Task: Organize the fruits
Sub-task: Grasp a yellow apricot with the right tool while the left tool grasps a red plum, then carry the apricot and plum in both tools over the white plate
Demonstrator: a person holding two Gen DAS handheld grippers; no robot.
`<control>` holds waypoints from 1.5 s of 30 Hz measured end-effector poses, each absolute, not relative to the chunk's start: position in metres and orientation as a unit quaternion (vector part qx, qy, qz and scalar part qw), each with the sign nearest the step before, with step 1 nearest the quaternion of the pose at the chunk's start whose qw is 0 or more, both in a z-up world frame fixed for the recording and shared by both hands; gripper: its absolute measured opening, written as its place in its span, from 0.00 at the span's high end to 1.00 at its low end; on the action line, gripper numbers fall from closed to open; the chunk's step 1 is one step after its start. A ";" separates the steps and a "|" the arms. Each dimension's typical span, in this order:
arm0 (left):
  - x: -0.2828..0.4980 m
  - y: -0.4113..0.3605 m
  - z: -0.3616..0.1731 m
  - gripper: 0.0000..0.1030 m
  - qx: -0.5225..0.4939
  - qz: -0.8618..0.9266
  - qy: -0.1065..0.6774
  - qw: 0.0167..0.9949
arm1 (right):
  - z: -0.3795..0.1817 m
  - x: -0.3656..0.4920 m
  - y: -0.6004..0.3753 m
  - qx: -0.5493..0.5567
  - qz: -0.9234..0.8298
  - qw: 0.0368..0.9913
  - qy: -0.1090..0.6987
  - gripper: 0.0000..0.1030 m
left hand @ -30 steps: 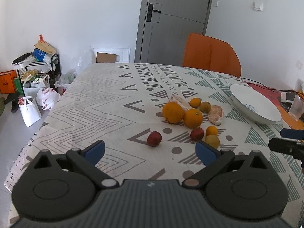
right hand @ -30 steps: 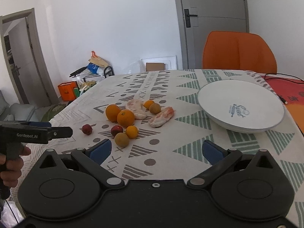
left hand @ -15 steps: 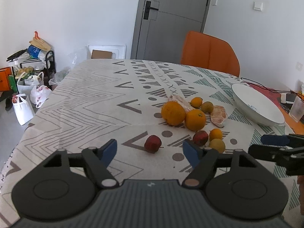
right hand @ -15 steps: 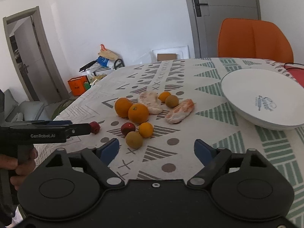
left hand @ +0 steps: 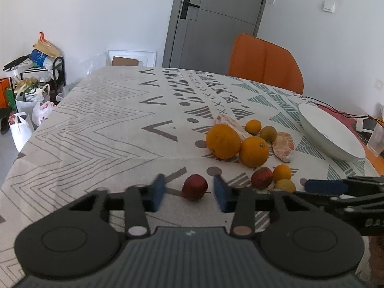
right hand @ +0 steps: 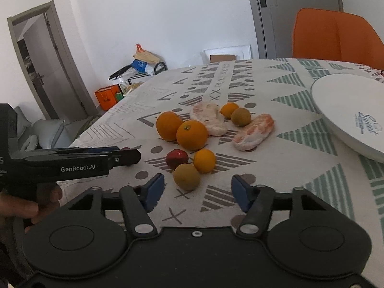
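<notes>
Patterned tablecloth (left hand: pixel 100 129) bears a red fruit (left hand: pixel 195 187) between left claw (left hand: pixel 189 193) pads.

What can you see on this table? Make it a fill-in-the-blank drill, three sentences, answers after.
The chair behind the table is coloured ____.
The plate is coloured ____.
The number of red fruits on the table is ____.
Answers: orange; white; two.

Both wrist cams sit low and close, angled down at the fruit pile (left hand: pixel 249 148) (right hand: pixel 192 139), the left one from its left side, right one nearer the plate (right hand: pixel 348 110).
</notes>
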State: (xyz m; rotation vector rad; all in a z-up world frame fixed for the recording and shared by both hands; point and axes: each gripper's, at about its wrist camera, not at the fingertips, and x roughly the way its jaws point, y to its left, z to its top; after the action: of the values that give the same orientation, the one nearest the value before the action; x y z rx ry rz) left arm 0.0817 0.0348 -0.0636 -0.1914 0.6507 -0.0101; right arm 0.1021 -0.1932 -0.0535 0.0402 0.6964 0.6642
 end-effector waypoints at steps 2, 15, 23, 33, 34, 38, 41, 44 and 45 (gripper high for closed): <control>0.081 0.037 -0.062 0.79 -0.105 -0.016 0.323 0.940 | -0.056 0.105 -0.189 0.023 0.322 0.884 0.339 0.50; 0.077 0.026 -0.047 0.79 -0.095 -0.030 0.317 0.943 | -0.050 0.099 -0.203 0.061 0.323 0.887 0.325 0.76; 0.080 -0.006 -0.036 0.79 -0.069 -0.052 0.313 0.946 | -0.039 0.088 -0.234 0.076 0.282 0.913 0.284 0.76; 0.096 -0.048 -0.021 0.79 -0.039 -0.075 0.301 0.950 | -0.029 0.090 -0.277 0.093 0.240 0.934 0.247 0.76; 0.098 -0.053 -0.020 0.79 -0.035 -0.078 0.299 0.950 | -0.029 0.091 -0.281 0.095 0.237 0.935 0.245 0.76; 0.106 -0.069 -0.017 0.79 -0.023 -0.090 0.296 0.951 | -0.031 0.094 -0.299 0.105 0.221 0.939 0.240 0.76; 0.113 -0.080 -0.014 0.79 -0.017 -0.098 0.292 0.951 | -0.032 0.096 -0.312 0.112 0.210 0.942 0.238 0.76; 0.120 -0.089 -0.012 0.79 -0.010 -0.109 0.286 0.952 | -0.032 0.100 -0.326 0.122 0.198 0.943 0.237 0.76; 0.123 -0.093 -0.011 0.79 -0.005 -0.112 0.285 0.952 | -0.032 0.102 -0.329 0.124 0.194 0.944 0.236 0.76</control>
State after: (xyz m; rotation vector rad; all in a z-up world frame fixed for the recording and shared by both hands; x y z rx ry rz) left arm 0.1231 -0.0926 -0.0110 -0.0109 0.5785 -0.2272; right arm 0.1018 -0.3291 -0.0325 0.2536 0.4801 0.3961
